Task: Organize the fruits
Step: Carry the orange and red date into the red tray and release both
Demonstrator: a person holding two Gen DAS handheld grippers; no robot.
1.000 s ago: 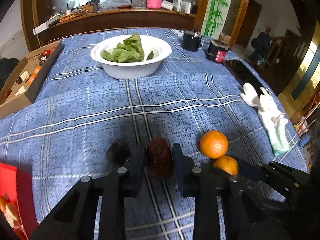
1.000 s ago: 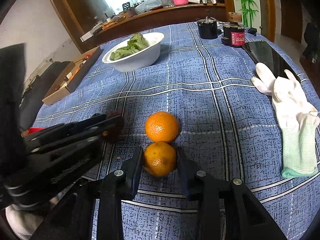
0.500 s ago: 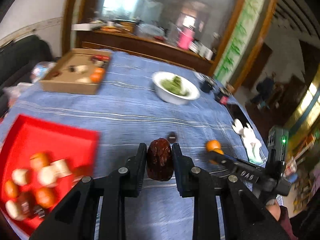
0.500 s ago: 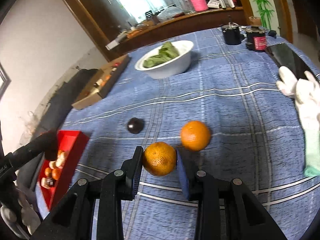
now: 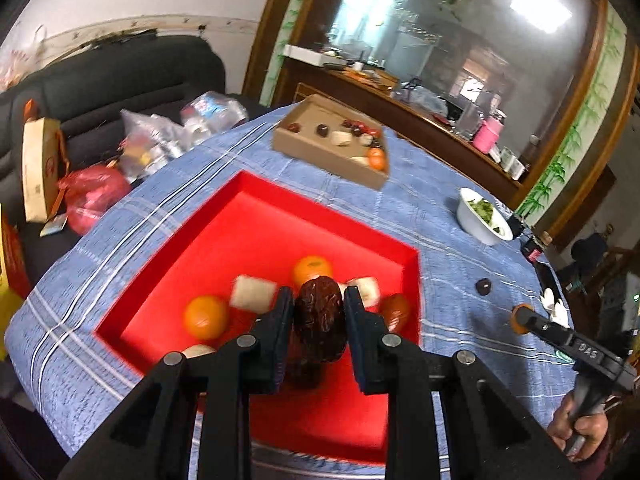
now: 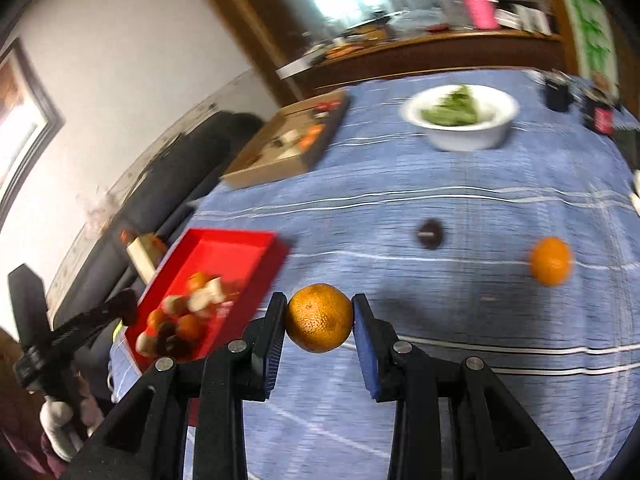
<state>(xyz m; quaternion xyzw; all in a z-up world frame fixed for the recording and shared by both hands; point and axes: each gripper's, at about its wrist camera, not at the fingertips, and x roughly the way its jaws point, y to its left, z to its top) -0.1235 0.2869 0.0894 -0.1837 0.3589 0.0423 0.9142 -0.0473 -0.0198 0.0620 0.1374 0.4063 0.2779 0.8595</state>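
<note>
Red tray (image 5: 224, 220) directly below left gripper (image 5: 319, 320), clamped on upright date (image 5: 320, 326); left of right gripper (image 6: 319, 320), clamped on orange (image 6: 319, 318).

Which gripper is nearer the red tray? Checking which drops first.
Left. The left gripper holds a date over the red tray; the right gripper is beside it, over the tablecloth.

We see the red tray (image 5: 248, 216) cut off at six o'clock behind the left tool (image 5: 316, 312); the white bowl (image 6: 460, 120) at one o'clock is motion-blurred.
</note>
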